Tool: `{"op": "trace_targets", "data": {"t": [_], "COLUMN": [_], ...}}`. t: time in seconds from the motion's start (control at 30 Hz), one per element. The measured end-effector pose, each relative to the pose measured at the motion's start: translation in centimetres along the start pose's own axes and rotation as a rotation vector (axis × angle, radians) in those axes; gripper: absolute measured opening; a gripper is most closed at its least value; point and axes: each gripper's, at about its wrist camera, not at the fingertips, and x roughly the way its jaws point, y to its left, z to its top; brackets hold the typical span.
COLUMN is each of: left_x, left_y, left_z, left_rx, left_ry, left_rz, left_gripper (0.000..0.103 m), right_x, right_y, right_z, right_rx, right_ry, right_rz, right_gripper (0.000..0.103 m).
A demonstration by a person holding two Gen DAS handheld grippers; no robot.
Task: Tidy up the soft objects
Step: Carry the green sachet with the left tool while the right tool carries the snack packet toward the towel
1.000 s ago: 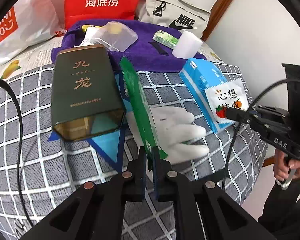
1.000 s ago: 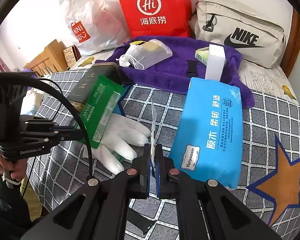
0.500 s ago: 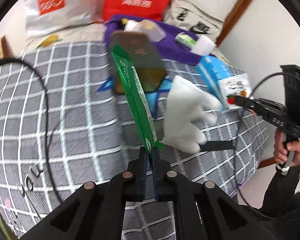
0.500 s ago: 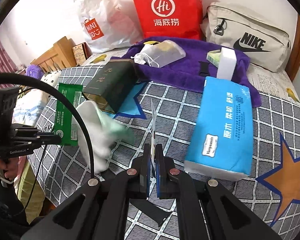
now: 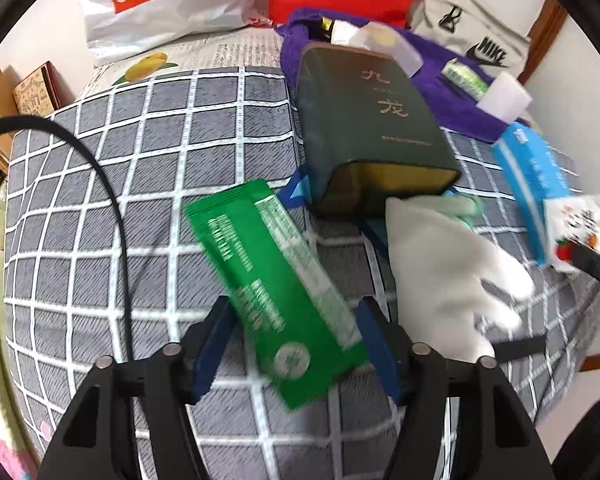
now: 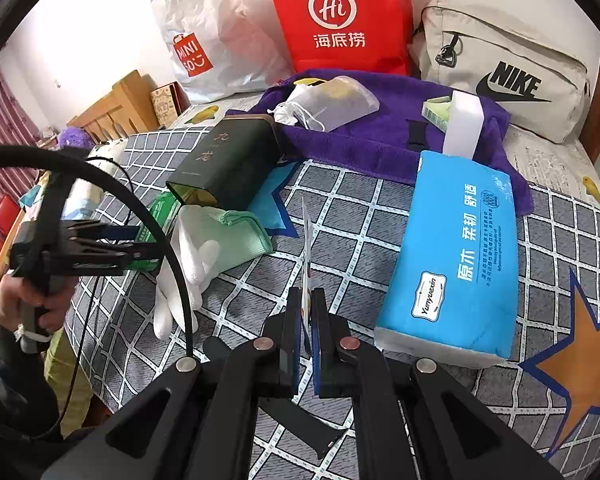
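Your green packet [image 5: 278,284] lies slanted on the checked bedspread [image 5: 172,148], just in front of the dark green box [image 5: 364,120], its lower end between the spread jaws of your left hand-held gripper [image 5: 294,354]; blur hides whether it touches them. The white glove [image 5: 444,272] sits beside the packet, below the box. Your right hand-held gripper [image 6: 307,334] is pinched on a thin white sachet [image 6: 307,240] standing edge-on, right of the box, with the blue tissue pack [image 6: 456,256] further right.
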Motion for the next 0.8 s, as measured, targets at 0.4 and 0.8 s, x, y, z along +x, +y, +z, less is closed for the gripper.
{"op": "trace_targets", "data": {"t": [0.4, 0.8], "left_x": [1.9, -0.9], "left_y": [-0.5, 1.1], "left_z": [2.4, 1.6], "left_rx": [-0.058, -0.065], "left_ry": [0.017, -0.064], "left_rz": [0.072, -0.033], "left_gripper": [0.056, 0.04], "right_x": [0.8, -0.2], "right_y": [-0.6, -0.5], "right_z": [-0.2, -0.1], "right_rx": [0.005, 0.006], "right_ry": [0.02, 0.0], "right_rz": [0.024, 0.016], "right_gripper": [0.005, 0.005]}}
